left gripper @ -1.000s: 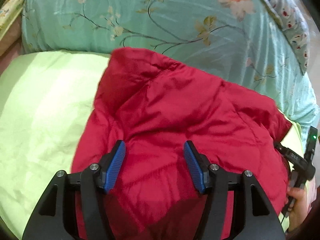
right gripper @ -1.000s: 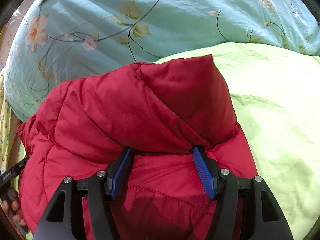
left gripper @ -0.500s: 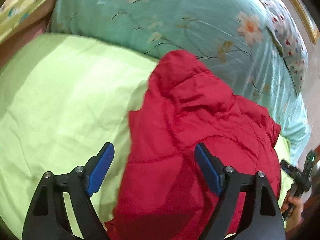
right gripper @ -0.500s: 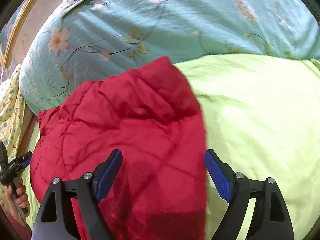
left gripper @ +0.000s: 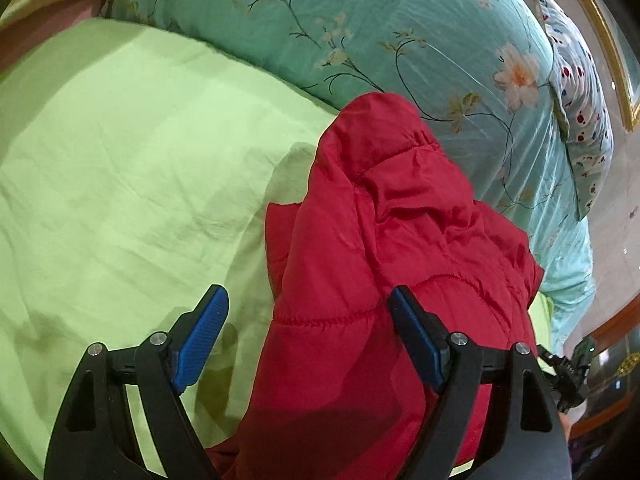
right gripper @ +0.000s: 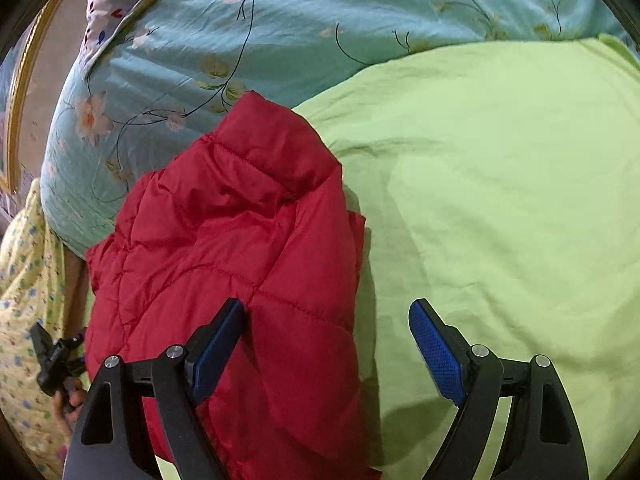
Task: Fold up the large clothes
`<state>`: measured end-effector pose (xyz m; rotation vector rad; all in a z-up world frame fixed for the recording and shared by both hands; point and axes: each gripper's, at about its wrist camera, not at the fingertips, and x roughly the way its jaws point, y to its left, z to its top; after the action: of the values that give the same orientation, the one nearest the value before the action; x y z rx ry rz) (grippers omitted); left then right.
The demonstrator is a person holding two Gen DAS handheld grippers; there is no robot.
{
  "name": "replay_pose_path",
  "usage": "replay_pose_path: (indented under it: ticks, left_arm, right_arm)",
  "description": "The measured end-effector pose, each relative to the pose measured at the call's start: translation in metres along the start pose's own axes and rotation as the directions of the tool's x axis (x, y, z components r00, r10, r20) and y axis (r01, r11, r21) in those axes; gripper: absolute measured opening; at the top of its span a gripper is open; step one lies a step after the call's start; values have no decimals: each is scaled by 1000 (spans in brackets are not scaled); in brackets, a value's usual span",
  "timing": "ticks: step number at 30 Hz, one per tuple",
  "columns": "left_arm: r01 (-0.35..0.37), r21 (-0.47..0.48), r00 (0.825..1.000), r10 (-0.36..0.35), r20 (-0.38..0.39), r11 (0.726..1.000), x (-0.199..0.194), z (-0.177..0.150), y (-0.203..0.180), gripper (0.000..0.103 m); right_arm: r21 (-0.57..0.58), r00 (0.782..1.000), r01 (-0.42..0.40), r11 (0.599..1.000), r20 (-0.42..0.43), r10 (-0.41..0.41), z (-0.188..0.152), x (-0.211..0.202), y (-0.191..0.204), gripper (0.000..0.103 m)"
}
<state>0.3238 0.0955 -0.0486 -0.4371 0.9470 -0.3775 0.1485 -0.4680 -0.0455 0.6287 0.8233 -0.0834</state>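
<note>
1. Fingers of left gripper [left gripper: 310, 338] and right gripper [right gripper: 328, 352] spread wide, released, pressing on nothing; jaws wider than a second ago and drawn back off the red puffer jacket [left gripper: 392, 280].
2. Read as a fold just laid and let go; a further fold or smoothing probably remaining.
3. Jacket lying as a thick quilted bundle on the green sheet [left gripper: 120, 168], far end against the floral teal duvet [left gripper: 380, 20], stitched edge [right gripper: 352, 264] fairly straight.
</note>
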Motion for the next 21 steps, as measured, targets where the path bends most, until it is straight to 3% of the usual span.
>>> replay_pose_path:
  ticks: [6, 12, 14, 18, 21]
  left_arm:
    - [97, -47, 994, -99, -43, 994, 13, 0, 1, 86]
    - [196, -92, 972, -206, -113, 976, 37, -8, -3, 91]
    - [191, -72, 975, -198, -102, 979, 35, -9, -8, 90]
    - [212, -40, 973, -215, -83, 976, 24, -13, -15, 62]
    - [219, -18, 973, -220, -76, 976, 13, -15, -22, 52]
  right_arm:
    - [68, 991, -111, 991, -64, 116, 0, 22, -5, 92]
    - [153, 961, -227, 962, -127, 247, -6, 52, -7, 95]
    - [142, 953, -248, 958, -141, 267, -8, 55, 1, 91]
    - [111, 954, -248, 962, -142, 262, -10, 52, 8, 66]
    - [106, 951, -264, 959, -135, 277, -12, 42, 10, 49]
